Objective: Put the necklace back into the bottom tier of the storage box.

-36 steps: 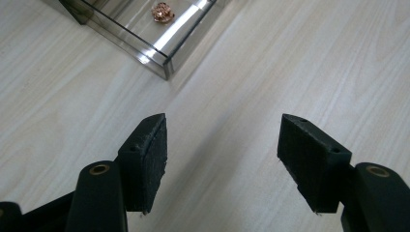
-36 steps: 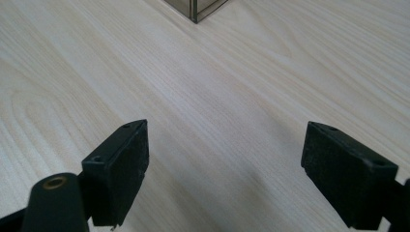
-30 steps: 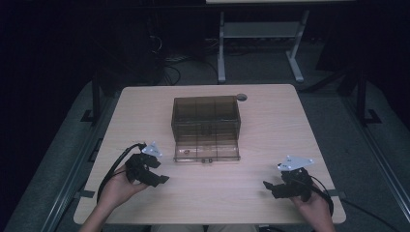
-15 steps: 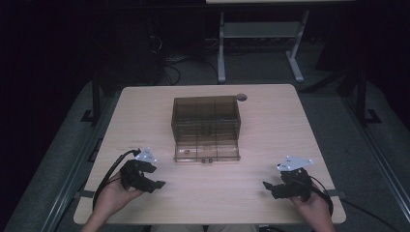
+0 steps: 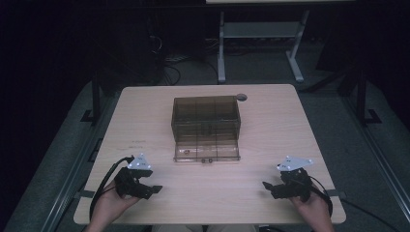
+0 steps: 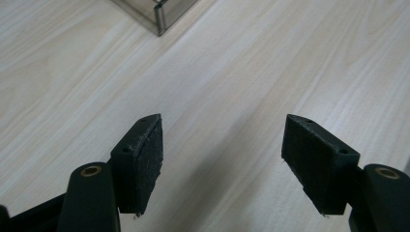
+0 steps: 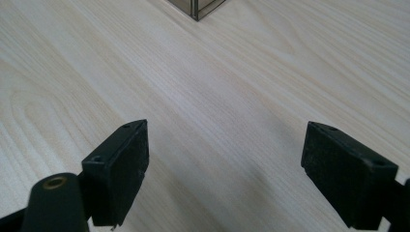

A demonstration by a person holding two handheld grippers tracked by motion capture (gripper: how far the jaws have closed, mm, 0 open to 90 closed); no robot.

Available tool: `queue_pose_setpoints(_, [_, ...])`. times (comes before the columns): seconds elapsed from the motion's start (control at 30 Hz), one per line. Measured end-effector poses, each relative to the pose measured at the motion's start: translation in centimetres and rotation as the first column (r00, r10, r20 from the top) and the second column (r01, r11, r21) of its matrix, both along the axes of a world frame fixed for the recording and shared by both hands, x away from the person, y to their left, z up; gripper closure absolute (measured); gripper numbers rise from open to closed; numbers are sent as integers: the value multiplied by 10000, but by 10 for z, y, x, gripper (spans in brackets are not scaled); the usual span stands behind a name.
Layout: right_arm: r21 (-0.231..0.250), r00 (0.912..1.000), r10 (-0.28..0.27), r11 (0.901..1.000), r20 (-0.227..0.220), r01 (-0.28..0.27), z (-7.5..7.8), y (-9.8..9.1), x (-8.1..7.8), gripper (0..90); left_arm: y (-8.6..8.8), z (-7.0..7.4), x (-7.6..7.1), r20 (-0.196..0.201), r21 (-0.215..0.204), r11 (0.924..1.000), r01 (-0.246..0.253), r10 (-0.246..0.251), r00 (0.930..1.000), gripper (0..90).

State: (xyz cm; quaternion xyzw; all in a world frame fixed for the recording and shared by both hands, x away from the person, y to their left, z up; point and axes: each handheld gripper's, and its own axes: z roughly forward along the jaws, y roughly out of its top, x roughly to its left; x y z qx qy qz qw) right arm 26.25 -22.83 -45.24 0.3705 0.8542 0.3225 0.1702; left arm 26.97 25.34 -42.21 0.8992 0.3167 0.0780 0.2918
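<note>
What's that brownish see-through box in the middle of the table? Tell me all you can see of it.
The smoky brown see-through plastic box stands on the pale wooden table, about midway between its sides. Thin walls split it into compartments. A clear panel lies flat at its near edge with a few small dark bits on it, too small to identify. Nothing else touches it.

Box [image 6: 157, 12] cut off; contents indistinct

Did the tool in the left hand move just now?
Yes. The left tool has slid back toward the person and a bit left, away from the brown box, which stayed put. Its jaws are open over bare table.
</note>
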Motion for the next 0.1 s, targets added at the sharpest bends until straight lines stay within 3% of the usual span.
queue_pose_setpoints(0.1, [89, 10000, 26, 10000, 17, -26, 0, 0, 0, 166, -1, -2, -3, 148, 67, 10000, -19, 18, 9999, 308])
